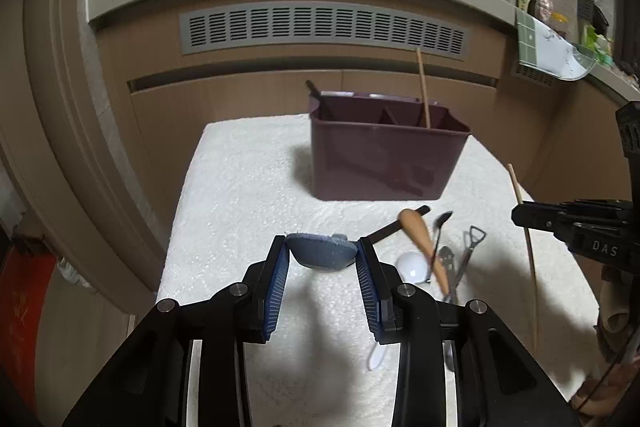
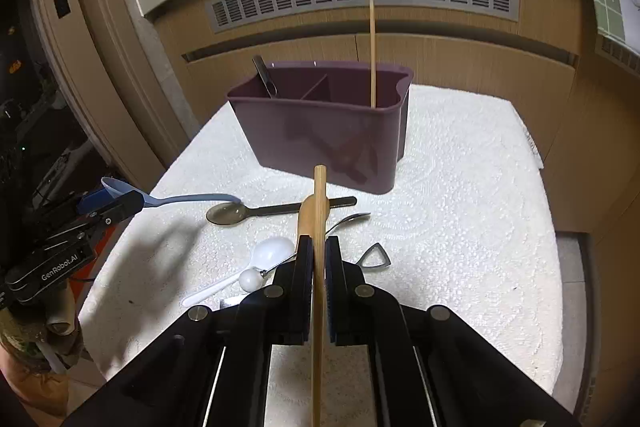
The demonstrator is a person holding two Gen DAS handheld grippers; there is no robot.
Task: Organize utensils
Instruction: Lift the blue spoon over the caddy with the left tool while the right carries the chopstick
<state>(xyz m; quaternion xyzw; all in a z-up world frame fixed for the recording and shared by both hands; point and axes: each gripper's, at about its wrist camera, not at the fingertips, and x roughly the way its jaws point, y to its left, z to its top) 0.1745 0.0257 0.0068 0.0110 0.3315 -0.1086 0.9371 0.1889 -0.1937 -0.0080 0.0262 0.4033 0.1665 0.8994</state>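
Observation:
My left gripper (image 1: 322, 245) is shut on the bowl of a blue spoon (image 1: 320, 255), lifted above the white towel; in the right wrist view the left gripper (image 2: 110, 205) is at the left and the blue spoon (image 2: 192, 199) has its handle sticking out to the right. My right gripper (image 2: 319, 247) is shut on a wooden chopstick (image 2: 319, 203) that points toward the purple caddy (image 2: 320, 139). Another chopstick (image 2: 372, 55) stands in the caddy's right compartment and a dark handle (image 2: 264, 75) in its left. The caddy (image 1: 384, 163) is ahead of the left gripper.
Loose on the towel (image 2: 460, 207) lie a wooden spoon (image 2: 305, 223), a dark spoon (image 2: 236, 214), a white spoon (image 2: 272, 251) and a metal shovel-shaped spoon (image 2: 376, 258). A vented cabinet (image 1: 320, 31) stands behind the table. A hand (image 2: 24, 367) is at the lower left.

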